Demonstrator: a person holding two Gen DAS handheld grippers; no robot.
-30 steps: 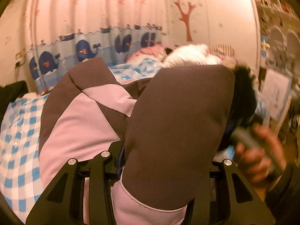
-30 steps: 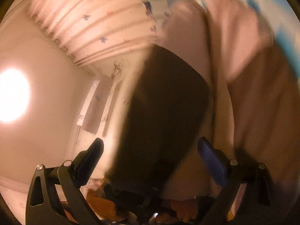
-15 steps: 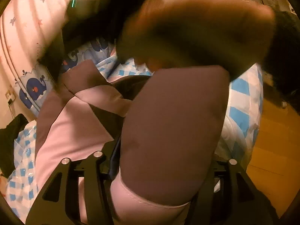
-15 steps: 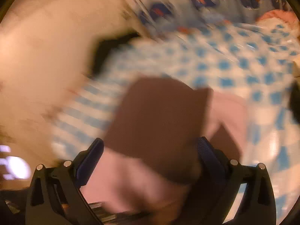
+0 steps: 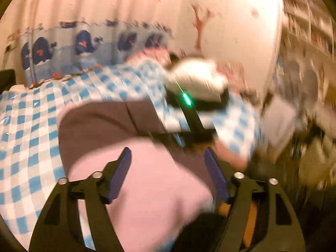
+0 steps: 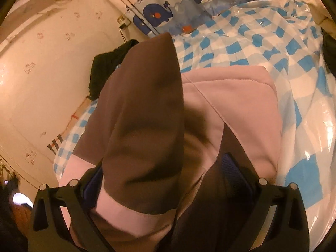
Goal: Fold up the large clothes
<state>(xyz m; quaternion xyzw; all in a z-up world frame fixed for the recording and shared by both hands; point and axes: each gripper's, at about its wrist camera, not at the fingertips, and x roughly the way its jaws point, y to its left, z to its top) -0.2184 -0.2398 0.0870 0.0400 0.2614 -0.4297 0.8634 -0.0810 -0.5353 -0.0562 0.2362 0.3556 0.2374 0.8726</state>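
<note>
Two tongs work a brown-and-pink garment [image 6: 147, 109] lying on the checked bed [image 6: 262, 48]. The right tongs [image 6: 163, 174] pinch its sleeve, which runs away from them; the left tongs [image 5: 168, 163], just opened, hover spread above it, gripping nothing.

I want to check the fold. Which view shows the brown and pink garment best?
The right wrist view: the brown and pink garment is sharp there, with visible seams. The left wrist view shows it blurred by motion.

brown-and-pink garment [image 6: 147, 115], blue-checked bedcover [image 6: 262, 48]
</note>
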